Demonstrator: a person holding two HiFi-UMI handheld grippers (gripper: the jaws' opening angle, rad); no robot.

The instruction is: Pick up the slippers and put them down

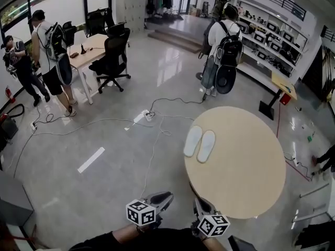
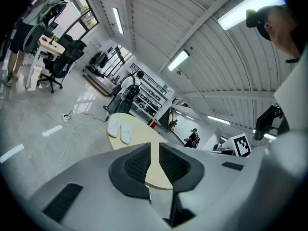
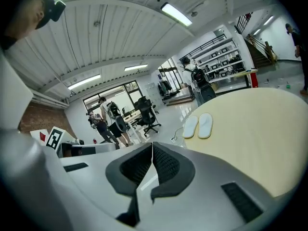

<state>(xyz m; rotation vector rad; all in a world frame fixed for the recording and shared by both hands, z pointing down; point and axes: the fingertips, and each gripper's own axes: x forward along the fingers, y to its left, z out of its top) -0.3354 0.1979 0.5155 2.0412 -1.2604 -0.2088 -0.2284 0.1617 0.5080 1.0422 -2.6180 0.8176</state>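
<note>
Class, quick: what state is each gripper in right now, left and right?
Left gripper: open a little, nothing between the jaws.
Right gripper: shut, empty.

table [image 2: 144,136] near edge hidden behind left tool [image 2: 154,148]; slippers [image 2: 119,129] detail unclear

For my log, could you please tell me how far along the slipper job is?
Nothing looks done: both slippers lie side by side on the table. In hand: nothing; the left tongs are slightly apart and empty, the right tongs shut and empty. Remaining: picking them up and putting them down.
</note>
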